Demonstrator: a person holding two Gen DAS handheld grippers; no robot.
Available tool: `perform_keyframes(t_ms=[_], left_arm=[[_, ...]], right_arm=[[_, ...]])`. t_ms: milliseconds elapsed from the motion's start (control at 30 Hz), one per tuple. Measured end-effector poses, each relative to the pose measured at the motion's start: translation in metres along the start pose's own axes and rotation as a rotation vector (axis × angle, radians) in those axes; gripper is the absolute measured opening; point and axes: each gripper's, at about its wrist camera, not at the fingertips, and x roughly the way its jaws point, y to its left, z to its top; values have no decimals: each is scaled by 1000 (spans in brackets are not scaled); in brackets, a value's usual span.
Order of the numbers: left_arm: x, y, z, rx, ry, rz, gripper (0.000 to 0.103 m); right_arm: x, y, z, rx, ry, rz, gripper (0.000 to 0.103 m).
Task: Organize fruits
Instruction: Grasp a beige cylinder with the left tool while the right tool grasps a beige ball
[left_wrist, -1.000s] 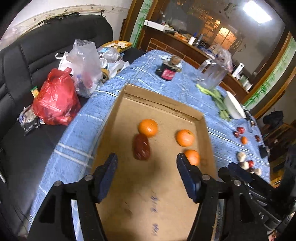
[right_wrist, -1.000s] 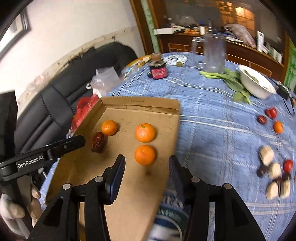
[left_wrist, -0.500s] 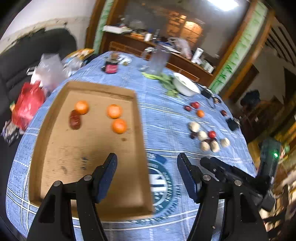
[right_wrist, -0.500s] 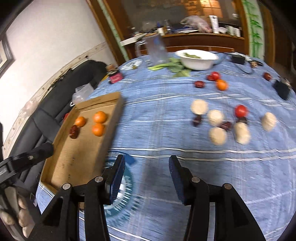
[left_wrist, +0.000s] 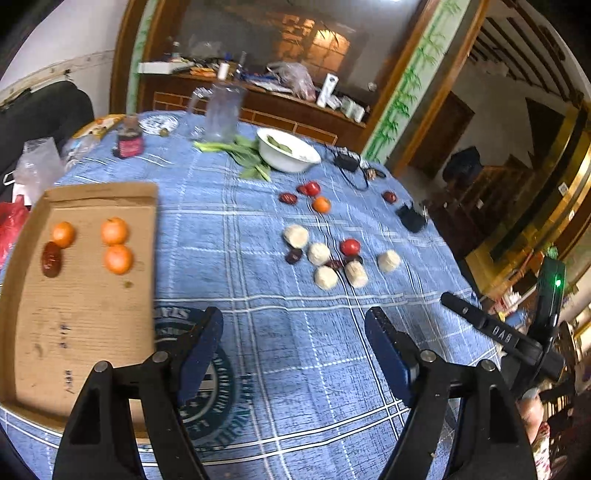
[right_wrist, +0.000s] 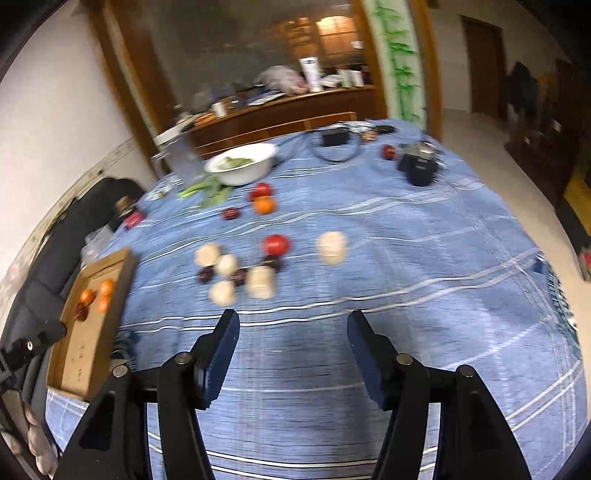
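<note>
Both claws hang over the blue-clothed desk (left_wrist: 258, 229) with nothing in them: the left claw (left_wrist: 293, 350) is spread wide, and the right claw (right_wrist: 291, 347) is released too, its jaws well apart. To my eye this is the gap between picks, with the person lining up on the next piece of fruit.

The cardboard tray (left_wrist: 85, 317) sits at the left edge of the desk and already holds three oranges (left_wrist: 115, 230) and a dark red date (left_wrist: 51, 259) just beside one of them. The rest lies loose in the middle of the desk: a red tomato (right_wrist: 276, 244), pale round pieces (right_wrist: 332, 246) and small dark dates (right_wrist: 205, 274), packed close together. Farther back, another orange (right_wrist: 264, 205) sits against a second red fruit.

The next move probably calls for lowering one claw over a single piece. The pale piece standing apart to the right looks easiest; the clustered ones touch, so closing on one could nudge its neighbours and set them rolling.

A white bowl (left_wrist: 288, 151) with greens, a glass jug (left_wrist: 220, 112) and a black charger (right_wrist: 419, 170) stand near the far edge, clear of the path to the tray.
</note>
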Motion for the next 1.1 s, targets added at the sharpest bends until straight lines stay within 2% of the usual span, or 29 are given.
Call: perform_keyframes(t_ms=[100, 267, 500, 667, 767, 900, 1100], left_arm=[[11, -4, 0, 6, 26, 14, 78], [7, 12, 5, -27, 4, 63, 78], [23, 36, 13, -73, 19, 107, 78], [49, 37, 23, -90, 65, 84, 78], [63, 29, 33, -69, 68, 89, 78], [93, 14, 51, -35, 70, 78, 78], [151, -2, 73, 18, 117, 84, 76]], right_arm=[[3, -16, 1, 28, 7, -5, 65], [17, -29, 4, 54, 18, 7, 64], [57, -27, 17, 64, 61, 19, 64], [80, -16, 25, 58, 74, 34, 64], [91, -20, 34, 77, 53, -4, 64], [110, -29, 46, 104, 48, -32, 64], [126, -26, 50, 58, 43, -39, 63]])
